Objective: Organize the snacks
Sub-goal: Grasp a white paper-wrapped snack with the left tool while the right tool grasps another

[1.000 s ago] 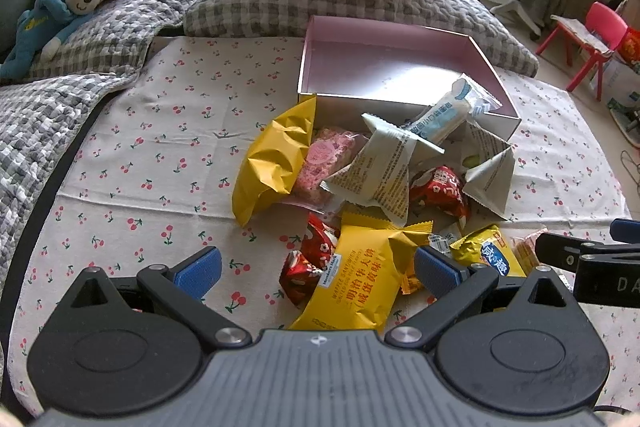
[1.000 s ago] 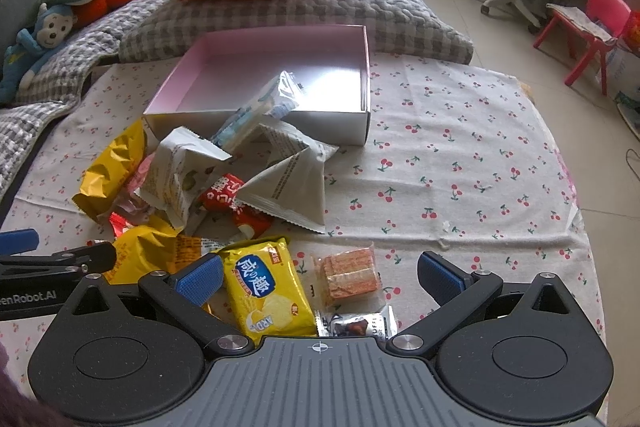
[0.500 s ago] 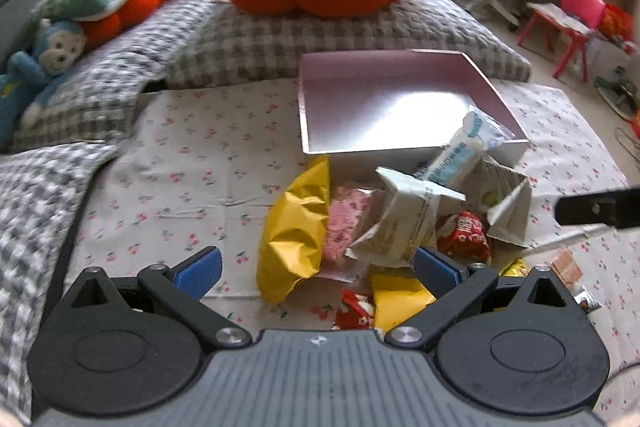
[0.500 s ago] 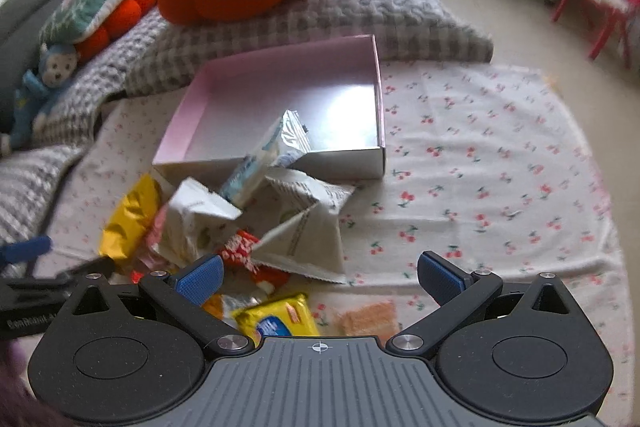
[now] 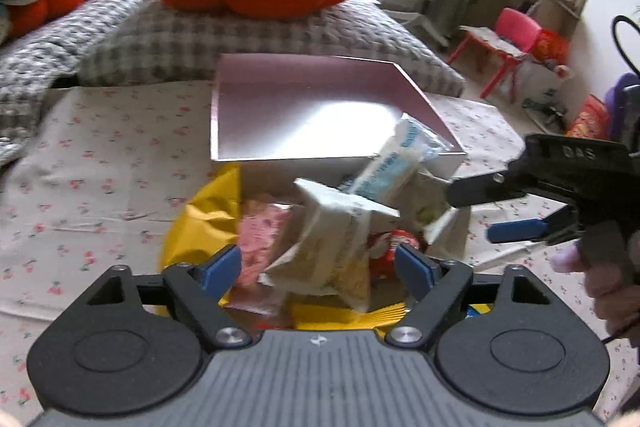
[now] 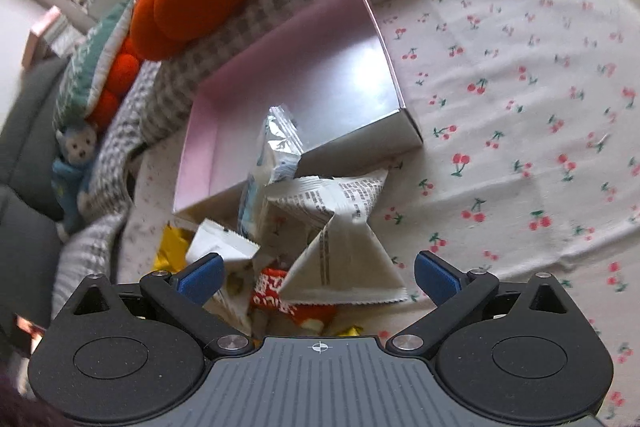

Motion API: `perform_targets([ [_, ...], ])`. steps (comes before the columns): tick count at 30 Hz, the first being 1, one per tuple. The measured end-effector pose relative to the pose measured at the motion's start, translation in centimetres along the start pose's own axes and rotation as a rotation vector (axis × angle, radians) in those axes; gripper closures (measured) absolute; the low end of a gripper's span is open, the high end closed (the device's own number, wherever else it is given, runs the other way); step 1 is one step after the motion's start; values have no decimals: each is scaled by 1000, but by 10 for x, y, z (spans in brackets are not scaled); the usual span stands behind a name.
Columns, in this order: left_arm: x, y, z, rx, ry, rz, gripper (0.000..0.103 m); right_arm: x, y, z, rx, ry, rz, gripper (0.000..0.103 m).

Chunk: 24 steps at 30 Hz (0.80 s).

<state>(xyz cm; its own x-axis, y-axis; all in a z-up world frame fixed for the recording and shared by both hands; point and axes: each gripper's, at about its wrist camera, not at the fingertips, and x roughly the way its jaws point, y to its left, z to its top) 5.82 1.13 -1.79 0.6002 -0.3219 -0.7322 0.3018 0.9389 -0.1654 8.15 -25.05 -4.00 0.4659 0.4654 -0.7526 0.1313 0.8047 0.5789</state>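
Taking the pink box point(image 5: 332, 115) as the landmark: a second ago the left hand-held gripper point(image 5: 318, 261) sat back over a yellow packet well in front of the box. It has since pushed forward, and its jaws are now closing around the grey-white pouch point(image 5: 332, 243) in the snack heap just in front of the box's near wall, pads not yet pressing. To the right, the right hand-held gripper point(image 6: 318, 273) has rolled and dropped toward the triangular white pouch point(image 6: 348, 267), jaws wide apart, holding nothing. The box is empty, apart from a blue-white sachet point(image 6: 276, 151) leaning over its near wall, so sorting has barely begun.
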Motion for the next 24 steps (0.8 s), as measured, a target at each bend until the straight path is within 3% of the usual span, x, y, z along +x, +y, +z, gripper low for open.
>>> perform_targets([
  [7,17,-11,5,89,-34,-37,35,11,-11,6,-6,-46,6,8],
  [11,25,-14,2,139,-13,-21,45,20,-12,6,-35,-36,-22,19],
  [24,32,-11,-2,160,-26,7,60,26,-2,1,-129,-40,-61,52],
])
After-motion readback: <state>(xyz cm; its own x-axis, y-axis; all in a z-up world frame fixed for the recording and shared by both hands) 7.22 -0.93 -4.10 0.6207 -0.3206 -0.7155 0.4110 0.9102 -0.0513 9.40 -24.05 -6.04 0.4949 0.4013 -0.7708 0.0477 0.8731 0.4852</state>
